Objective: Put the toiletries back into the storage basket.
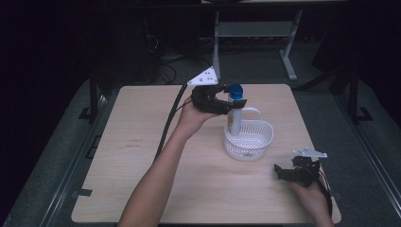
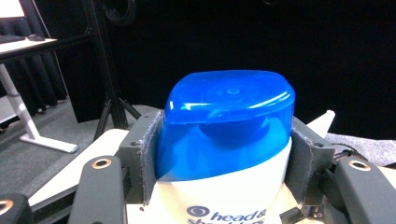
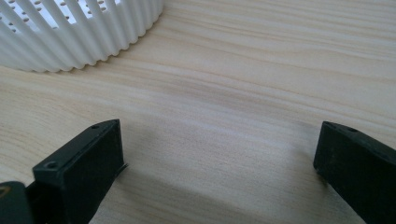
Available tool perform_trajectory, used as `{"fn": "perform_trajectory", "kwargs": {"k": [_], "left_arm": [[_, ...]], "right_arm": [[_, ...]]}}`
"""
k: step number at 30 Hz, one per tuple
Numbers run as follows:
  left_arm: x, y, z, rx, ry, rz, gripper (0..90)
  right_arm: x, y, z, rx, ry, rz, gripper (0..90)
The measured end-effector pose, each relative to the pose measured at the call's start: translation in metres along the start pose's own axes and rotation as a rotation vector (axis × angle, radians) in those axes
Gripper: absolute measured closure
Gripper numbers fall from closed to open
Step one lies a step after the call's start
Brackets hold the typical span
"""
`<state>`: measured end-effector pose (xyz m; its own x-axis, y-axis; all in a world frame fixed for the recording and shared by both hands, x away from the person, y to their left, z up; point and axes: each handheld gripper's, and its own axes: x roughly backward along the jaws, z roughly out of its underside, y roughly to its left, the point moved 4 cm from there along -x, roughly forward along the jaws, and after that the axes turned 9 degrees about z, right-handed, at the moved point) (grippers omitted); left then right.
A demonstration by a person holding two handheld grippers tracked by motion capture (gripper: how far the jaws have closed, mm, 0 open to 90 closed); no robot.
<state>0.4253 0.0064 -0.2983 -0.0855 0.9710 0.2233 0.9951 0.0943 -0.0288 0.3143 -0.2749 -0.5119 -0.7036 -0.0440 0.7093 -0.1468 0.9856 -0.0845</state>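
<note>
Wood-grain table [image 1: 142, 161] stands on grey carpet in a dark room, desk legs behind. From above, the left gripper [image 1: 231, 105] clasps a white shampoo bottle [image 1: 233, 118] upright over the white slotted basket [image 1: 257, 142]; its own view shows grey pads [image 2: 140, 154] pressing the blue cap [image 2: 226, 121]. The right gripper [image 3: 219, 158] rests near the basket wall [image 3: 79, 37], jaws spread, nothing between them.

Overhead forward-down; tool cameras close, level.
</note>
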Motion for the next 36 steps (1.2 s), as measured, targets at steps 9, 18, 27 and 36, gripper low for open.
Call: {"fn": "perform_trajectory", "kwargs": {"k": [9, 18, 27, 36], "left_arm": [[-0.009, 0.003, 0.018, -0.002, 0.013, -0.007, 37.4], [-0.017, 0.006, 0.034, 0.002, 0.034, -0.017, 37.4], [-0.02, 0.006, 0.049, -0.002, 0.043, -0.027, 37.4], [-0.026, 0.004, 0.067, 0.001, 0.062, -0.03, 37.4]], "right_arm": [[0.0, 0.0, 0.0, 0.0, 0.001, 0.0, 0.9], [0.0, 0.0, 0.0, 0.0, 0.001, -0.001, 0.9], [0.0, 0.0, 0.0, -0.002, 0.002, 0.001, 0.9], [0.0, 0.0, 0.0, -0.002, 0.001, -0.001, 0.9]]}}
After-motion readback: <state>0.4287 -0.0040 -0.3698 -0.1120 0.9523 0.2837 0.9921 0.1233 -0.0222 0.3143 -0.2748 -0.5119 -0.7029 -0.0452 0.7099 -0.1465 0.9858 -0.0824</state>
